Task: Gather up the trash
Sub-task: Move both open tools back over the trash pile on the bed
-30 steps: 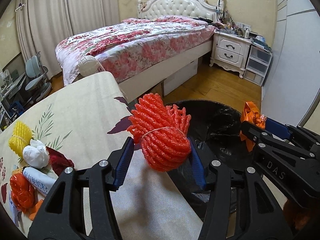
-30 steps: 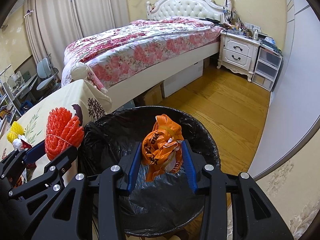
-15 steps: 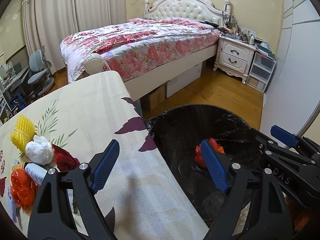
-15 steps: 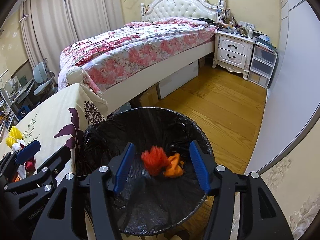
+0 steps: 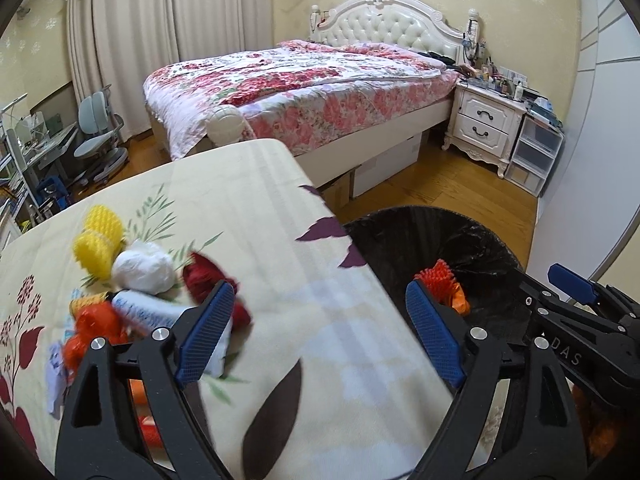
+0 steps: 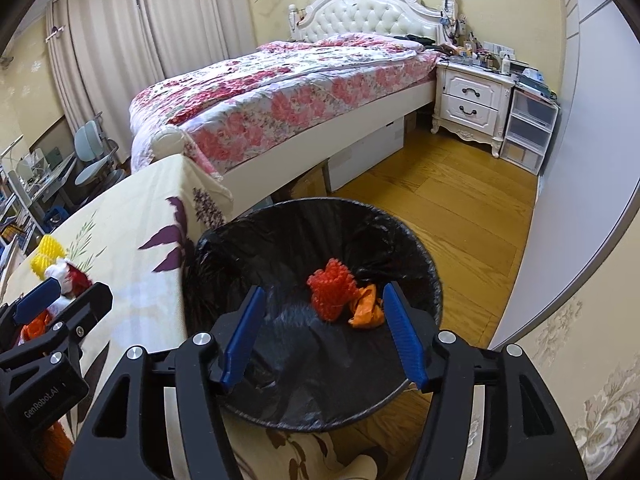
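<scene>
Both tongs, left (image 5: pixel 320 334) and right (image 6: pixel 322 334), are opening with nothing between them, having let go their loads; the red net (image 6: pixel 331 294) and orange bag (image 6: pixel 366 312) now lie in the bin (image 6: pixel 224 240). More trash (image 5: pixel 142 266) waits on the counter (image 5: pixel 240 184).

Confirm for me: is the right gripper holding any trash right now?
No: the right gripper hangs empty, jaws opening, while the red foam net and orange bag lie in the bin.

Red foam net (image 6: pixel 332 294) and orange bag (image 6: pixel 366 308) touching, apparently, in black-lined bin (image 6: pixel 400 224)
</scene>
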A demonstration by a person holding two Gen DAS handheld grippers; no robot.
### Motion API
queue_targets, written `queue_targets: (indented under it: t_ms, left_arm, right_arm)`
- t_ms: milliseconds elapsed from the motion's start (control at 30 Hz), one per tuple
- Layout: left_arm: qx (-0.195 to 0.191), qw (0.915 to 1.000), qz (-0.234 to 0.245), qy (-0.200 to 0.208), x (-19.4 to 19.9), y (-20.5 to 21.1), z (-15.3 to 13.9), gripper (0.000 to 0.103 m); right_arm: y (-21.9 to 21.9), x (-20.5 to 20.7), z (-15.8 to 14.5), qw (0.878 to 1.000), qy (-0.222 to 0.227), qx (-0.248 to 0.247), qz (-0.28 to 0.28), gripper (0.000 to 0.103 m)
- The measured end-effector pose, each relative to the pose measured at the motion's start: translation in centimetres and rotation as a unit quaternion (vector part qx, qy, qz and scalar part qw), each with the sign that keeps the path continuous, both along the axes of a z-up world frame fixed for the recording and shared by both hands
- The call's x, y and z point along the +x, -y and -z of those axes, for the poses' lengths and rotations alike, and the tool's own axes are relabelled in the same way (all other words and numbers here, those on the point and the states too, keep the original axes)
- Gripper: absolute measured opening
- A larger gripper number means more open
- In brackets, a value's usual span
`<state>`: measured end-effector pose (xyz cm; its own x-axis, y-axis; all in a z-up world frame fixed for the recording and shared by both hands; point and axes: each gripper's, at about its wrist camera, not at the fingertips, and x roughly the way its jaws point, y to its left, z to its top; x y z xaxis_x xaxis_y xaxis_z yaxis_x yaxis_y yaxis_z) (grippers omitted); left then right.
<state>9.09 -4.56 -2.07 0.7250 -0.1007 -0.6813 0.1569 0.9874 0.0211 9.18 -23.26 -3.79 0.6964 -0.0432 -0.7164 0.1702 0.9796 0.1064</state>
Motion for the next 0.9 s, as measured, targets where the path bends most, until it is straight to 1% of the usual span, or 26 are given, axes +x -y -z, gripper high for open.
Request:
queue_targets:
  t_ms: [133,367,700,900]
  left_arm:
    - [0.003,0.9999,-0.014,-0.002,-1.6,-2.1,-0.2,0.085]
    - [0.01,0.9984,-0.055,-0.005,-4.5,-6.7,-0.2,0.086]
    - [0.014,0.9912,-0.131,-0.008,-8.2,-14.6,-0.3,0.085]
    - [0.012,0.9873,-0.158,-0.017,-9.7,-17.5,0.2,0.085]
  right_arm:
    - [-2.1,-1.1,0.0,1.0,-0.002,0.001,-0.02,0.061]
    - [-6.2,-2.5,-0.1,0.998,-0.003,0.004,-0.065,0.062]
    - [-12.6,-3.7,-0.7,0.99,0.0,-0.003,-0.138,0.062]
    - [-15.8,-3.8,-0.7,0.985,-0.003,-0.013,-0.171,0.063]
